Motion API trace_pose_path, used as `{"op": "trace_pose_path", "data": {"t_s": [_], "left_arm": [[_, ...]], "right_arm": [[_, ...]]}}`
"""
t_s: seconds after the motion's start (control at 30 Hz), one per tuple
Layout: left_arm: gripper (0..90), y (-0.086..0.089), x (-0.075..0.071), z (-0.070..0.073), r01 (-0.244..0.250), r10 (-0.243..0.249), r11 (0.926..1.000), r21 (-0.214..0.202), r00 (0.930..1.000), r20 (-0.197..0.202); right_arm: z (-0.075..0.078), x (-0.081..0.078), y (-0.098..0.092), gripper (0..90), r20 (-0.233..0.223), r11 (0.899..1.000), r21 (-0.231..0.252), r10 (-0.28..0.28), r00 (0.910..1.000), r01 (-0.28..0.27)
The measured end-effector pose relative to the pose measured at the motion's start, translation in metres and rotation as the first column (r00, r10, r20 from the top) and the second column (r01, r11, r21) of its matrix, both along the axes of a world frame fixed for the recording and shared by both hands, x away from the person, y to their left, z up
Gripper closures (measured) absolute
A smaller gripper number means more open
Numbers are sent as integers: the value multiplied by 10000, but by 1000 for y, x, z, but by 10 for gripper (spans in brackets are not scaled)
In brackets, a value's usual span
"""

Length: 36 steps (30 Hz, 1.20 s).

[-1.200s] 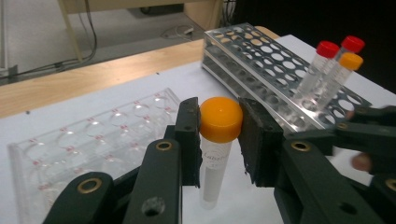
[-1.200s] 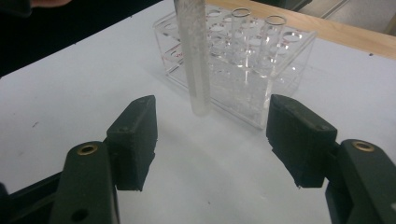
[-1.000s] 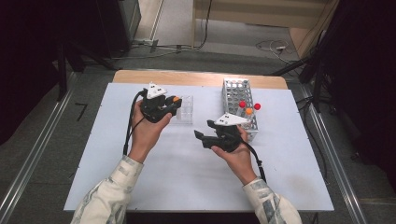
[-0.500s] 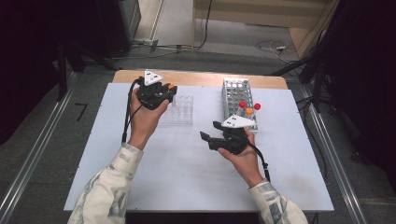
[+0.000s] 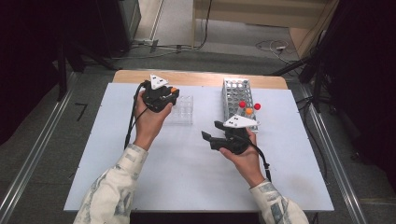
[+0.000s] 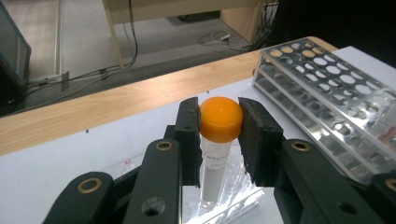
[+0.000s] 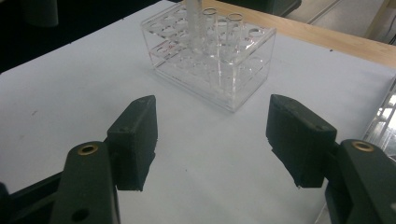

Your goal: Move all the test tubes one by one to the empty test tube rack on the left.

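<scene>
My left gripper [image 6: 219, 128] is shut on the orange cap of a clear tube [image 6: 215, 163], which hangs upright over the clear plastic rack [image 6: 233, 200]. From above, that left gripper [image 5: 173, 95] sits at the left edge of the clear rack [image 5: 183, 111], its orange cap just visible. The tube's lower end stands at the clear rack [image 7: 219, 56] in the right gripper view. My right gripper [image 7: 210, 140] is open and holds nothing, low over the white table, pointing at the clear rack. Seen from overhead, the right gripper [image 5: 211, 132] lies in front of the metal rack [image 5: 239, 95].
The tall metal rack [image 6: 336, 93] stands right of centre and carries two red-capped tubes [image 5: 242, 104] and an orange-capped one [image 5: 249, 111] near its front. A wooden strip [image 5: 196, 78] edges the far side of the white table [image 5: 177, 172]. Cables trail from both grippers.
My left hand has carried the orange-capped tube away from me and slightly down toward the clear rack. The right gripper has shifted a little to the right and stays open.
</scene>
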<state>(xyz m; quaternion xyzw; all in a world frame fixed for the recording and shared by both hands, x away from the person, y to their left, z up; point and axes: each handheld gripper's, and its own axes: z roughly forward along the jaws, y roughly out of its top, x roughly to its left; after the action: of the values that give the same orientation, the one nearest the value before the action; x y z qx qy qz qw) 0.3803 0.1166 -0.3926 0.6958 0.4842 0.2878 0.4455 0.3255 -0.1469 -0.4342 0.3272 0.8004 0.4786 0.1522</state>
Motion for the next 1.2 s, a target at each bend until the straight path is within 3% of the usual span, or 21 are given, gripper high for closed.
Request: {"op": "trace_pose_path", "data": {"t_s": [0.2, 0.3, 0.5, 0.87, 1.2], "left_arm": [[708, -1, 1, -23, -193, 191, 9995, -261, 9998, -95], [707, -3, -1, -25, -181, 180, 9998, -61, 9998, -116], [700, -2, 0, -28, -208, 207, 9998, -48, 9995, -239], [522, -1, -9, -21, 138, -166, 9973, -723, 9991, -383], [243, 3, -25, -19, 466, -543, 9892, -1388, 9972, -523]], "right_arm": [[0, 0, -1, 324, -7, 10000, 14, -14, 10000, 14], [0, 0, -1, 324, -5, 10000, 7, -22, 10000, 22], [0, 0, -1, 324, 3, 10000, 10, -36, 10000, 36], [3, -2, -10, 324, 120, 9998, 7, -199, 9997, 199], [8, -4, -50, 300, 444, 9926, -105, -1201, 9918, 1206]]}}
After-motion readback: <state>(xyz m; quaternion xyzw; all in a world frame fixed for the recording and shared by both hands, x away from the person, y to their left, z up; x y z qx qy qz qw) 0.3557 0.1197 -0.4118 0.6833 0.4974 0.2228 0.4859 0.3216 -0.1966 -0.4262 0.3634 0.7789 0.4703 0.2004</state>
